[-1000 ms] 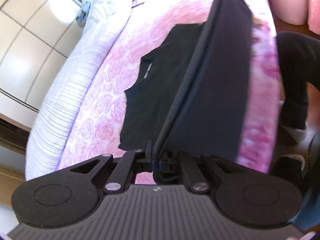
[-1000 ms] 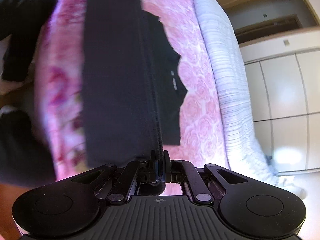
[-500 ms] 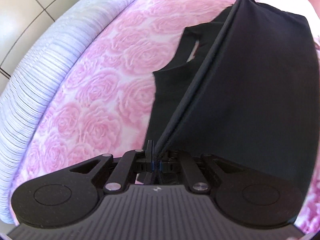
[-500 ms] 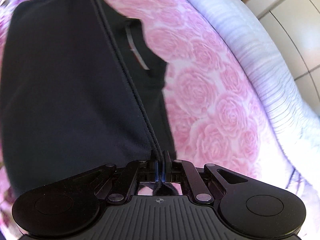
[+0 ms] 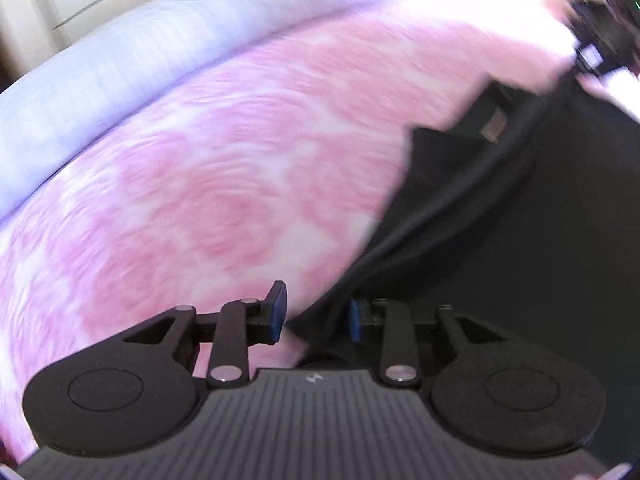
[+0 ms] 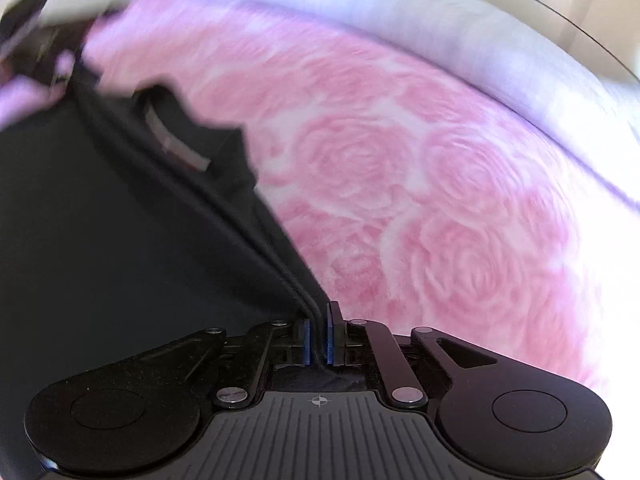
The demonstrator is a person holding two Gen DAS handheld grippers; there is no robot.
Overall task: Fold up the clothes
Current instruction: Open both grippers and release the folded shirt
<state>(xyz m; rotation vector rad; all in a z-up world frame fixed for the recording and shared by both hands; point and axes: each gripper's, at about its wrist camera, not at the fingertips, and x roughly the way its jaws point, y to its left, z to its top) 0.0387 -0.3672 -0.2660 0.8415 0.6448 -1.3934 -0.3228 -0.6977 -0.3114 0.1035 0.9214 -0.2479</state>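
Black clothing (image 6: 120,248) is spread on a pink rose-patterned blanket (image 6: 440,208), with a folded layer raised over the flat part that lies beneath. In the right wrist view, a neckline with a pale label (image 6: 176,144) is seen on the flat part, just beside the raised hem. The hem runs as a taut ridge from the right gripper (image 6: 318,338) up toward the far corner of the frame. The right gripper's 2 blue-padded fingers (image 6: 306,340) are drawn narrow, with the hem pinched between them. In the left wrist view, the same garment (image 5: 520,240) fills the right side, and its edge drapes down across the gap of the left gripper (image 5: 314,318). The left gripper's fingers (image 5: 277,312) are set wide apart; the cloth touches the right pad but is not clamped. A pale lilac striped cover (image 5: 140,60) lies beyond the blanket. Both views are blurred, and the dark shape at the far corner cannot be made out.
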